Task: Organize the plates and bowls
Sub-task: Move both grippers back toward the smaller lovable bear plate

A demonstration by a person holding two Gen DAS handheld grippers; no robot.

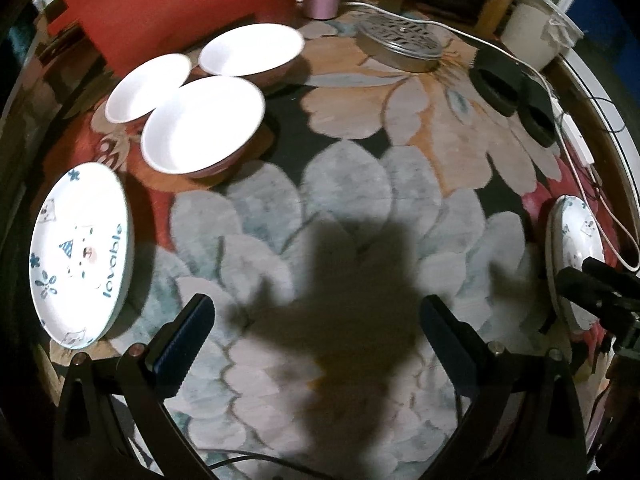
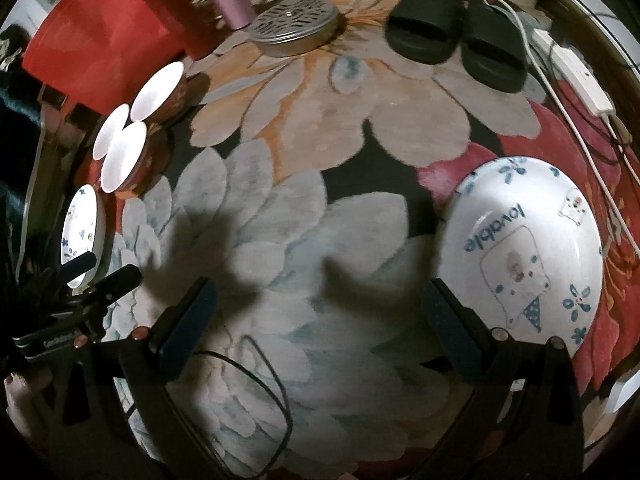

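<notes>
Over a flowered rug [image 1: 344,208], your left gripper [image 1: 316,320] and right gripper [image 2: 320,308] both hang with fingers apart and nothing between them. One printed plate [image 2: 520,248] lies just right of your right gripper, its twin [image 1: 80,252] left of your left. Three bowls [image 1: 204,124] cluster ahead-left. Take each plate by its rim, squarely.

The left gripper [image 1: 316,322] hangs above the floor with its jaws spread wide and nothing between them. The right gripper [image 2: 320,308] is level beside it, near on its right, jaws equally wide apart and empty.
</notes>
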